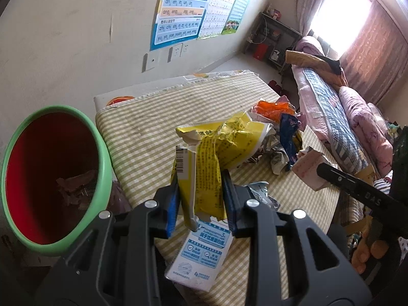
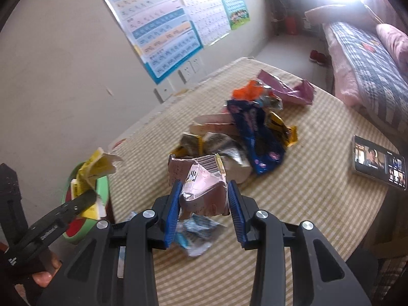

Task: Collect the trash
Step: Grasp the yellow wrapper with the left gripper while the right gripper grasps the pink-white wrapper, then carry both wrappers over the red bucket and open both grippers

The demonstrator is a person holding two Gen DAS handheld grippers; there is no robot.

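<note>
Blown-out window (image 1: 339, 7) glare, fisheye-curved edges, slightly blurred right view.

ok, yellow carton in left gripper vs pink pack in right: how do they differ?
The yellow carton is torn and flattened; the pink pack is crumpled and bulkier. The left gripper is beside the bin; the right gripper is over the table. Both are clamped and barcoded.

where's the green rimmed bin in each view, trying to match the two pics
Left wrist view: the green-rimmed bin fills the left side, red inside, beside the table's left edge.
Right wrist view: the bin sits low at the left, partly hidden behind the left gripper and its yellow wrapper.
Shared landmark: the blue pinyin poster on the wall.
</note>
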